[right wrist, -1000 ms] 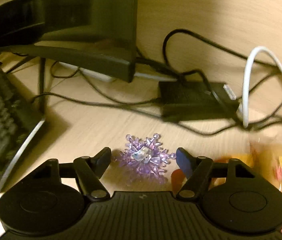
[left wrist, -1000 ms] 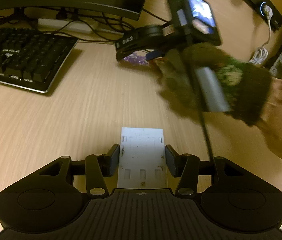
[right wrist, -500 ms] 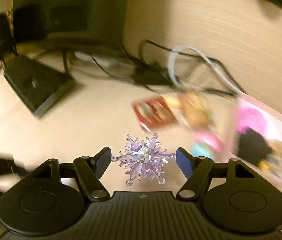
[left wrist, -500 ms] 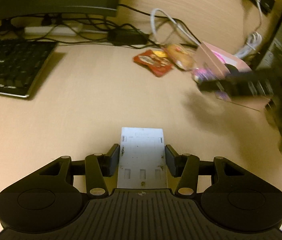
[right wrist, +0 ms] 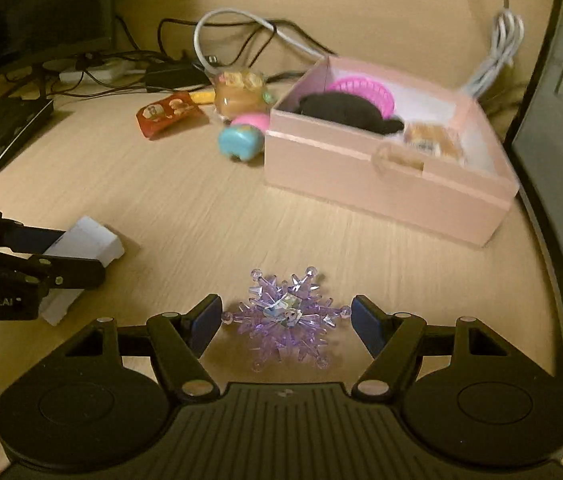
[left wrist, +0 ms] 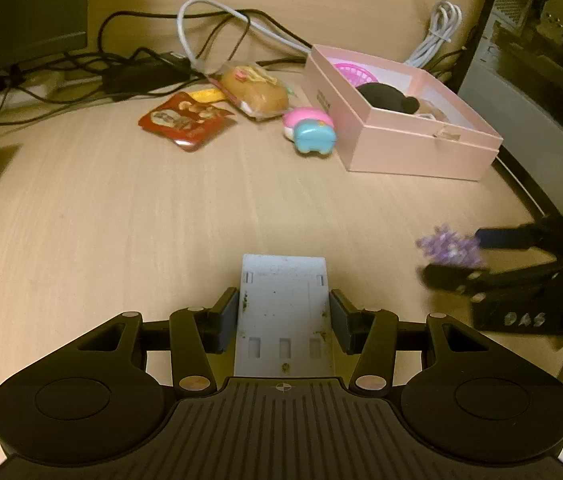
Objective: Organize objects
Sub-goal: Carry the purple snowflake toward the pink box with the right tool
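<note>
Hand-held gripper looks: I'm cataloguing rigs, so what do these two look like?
Both are matte black. Each hand-held gripper, left and right, has a ribbed body, two round discs, silver pivot pins and dark blue pads. White lettering marks the left one's side.

Bare desk (left wrist: 129, 220) ahead; pink box (left wrist: 409, 148), snacks (left wrist: 185, 120) beyond.

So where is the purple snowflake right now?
In the right wrist view, the purple snowflake sits between the right gripper fingers, above the desk, short of the pink box.
</note>
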A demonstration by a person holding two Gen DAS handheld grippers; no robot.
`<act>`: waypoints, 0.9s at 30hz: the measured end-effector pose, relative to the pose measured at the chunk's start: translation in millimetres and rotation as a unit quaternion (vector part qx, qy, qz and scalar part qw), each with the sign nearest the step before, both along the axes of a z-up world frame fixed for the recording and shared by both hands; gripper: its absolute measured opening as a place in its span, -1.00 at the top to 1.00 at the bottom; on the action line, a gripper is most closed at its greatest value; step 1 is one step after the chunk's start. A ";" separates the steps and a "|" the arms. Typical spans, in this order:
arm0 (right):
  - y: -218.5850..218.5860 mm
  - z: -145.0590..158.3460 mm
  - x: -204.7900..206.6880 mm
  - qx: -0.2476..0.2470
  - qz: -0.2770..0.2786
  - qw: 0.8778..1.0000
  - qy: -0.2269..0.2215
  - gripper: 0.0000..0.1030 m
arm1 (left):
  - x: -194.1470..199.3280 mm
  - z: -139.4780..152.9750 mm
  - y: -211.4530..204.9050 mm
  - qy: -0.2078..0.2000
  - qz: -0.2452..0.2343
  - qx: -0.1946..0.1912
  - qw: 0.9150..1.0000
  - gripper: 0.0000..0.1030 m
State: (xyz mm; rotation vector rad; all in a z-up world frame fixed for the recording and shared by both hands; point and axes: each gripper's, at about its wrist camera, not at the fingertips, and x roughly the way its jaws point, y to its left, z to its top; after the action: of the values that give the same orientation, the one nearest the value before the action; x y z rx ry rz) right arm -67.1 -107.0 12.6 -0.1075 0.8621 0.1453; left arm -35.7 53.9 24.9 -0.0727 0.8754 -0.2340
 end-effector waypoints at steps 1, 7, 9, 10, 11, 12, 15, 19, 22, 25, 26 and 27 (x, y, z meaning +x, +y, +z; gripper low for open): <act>0.9 -2.2 -1.3 -0.001 0.006 1.000 -0.003 -0.39 | -0.7 -0.7 -2.7 -0.002 -0.001 0.003 1.000 -0.03; 3.0 -6.6 -6.6 0.013 0.020 1.000 -0.007 -0.40 | -3.9 -1.0 -7.6 -0.005 0.001 0.014 1.000 -0.03; 5.0 -6.8 -8.5 0.009 0.024 1.000 -0.010 -0.43 | -3.4 -1.4 -7.7 -0.005 0.006 0.012 1.000 -0.03; 5.6 -7.3 -9.5 0.006 0.024 1.000 -0.010 -0.48 | -3.1 -1.3 -8.6 -0.005 0.007 0.013 1.000 -0.03; 4.9 -7.2 -10.8 0.005 0.024 1.000 -0.010 -0.51 | -2.9 -1.3 -9.0 -0.005 0.007 0.013 1.000 -0.03; 3.9 -7.4 -12.6 0.004 0.023 1.000 -0.010 -0.52 | -2.7 -1.5 -9.4 -0.006 0.008 0.013 1.000 -0.03; -2.7 -7.7 -20.3 -0.014 0.016 1.000 -0.015 -0.62 | -2.4 -1.8 -8.4 -0.005 0.014 0.006 1.000 -0.03; -18.7 -6.3 -27.5 -0.051 -0.001 0.998 -0.024 -0.67 | -2.8 -2.2 -6.3 -0.006 0.020 -0.003 1.000 -0.03; -31.0 -5.5 -30.6 -0.067 -0.023 0.997 -0.025 -0.68 | -3.5 -2.3 -6.5 -0.007 0.021 -0.004 1.000 -0.03; -43.0 -4.7 -32.5 -0.046 -0.050 0.998 -0.013 -0.73 | -5.0 -2.7 -6.1 -0.008 0.020 -0.005 1.000 -0.03; -46.9 -4.5 -33.5 -0.028 -0.057 0.998 -0.006 -0.81 | -5.4 -2.8 -5.9 -0.009 0.019 -0.005 1.000 -0.03; -49.4 -4.4 -34.2 -0.009 -0.065 0.998 0.001 -0.85 | -5.5 -2.8 -5.6 -0.009 0.019 -0.005 1.000 -0.03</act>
State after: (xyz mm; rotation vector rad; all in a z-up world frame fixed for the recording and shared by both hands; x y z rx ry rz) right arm -101.3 -156.4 8.1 -0.0676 0.8700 0.0163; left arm -41.2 48.3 22.1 -0.0970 0.8540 -0.2039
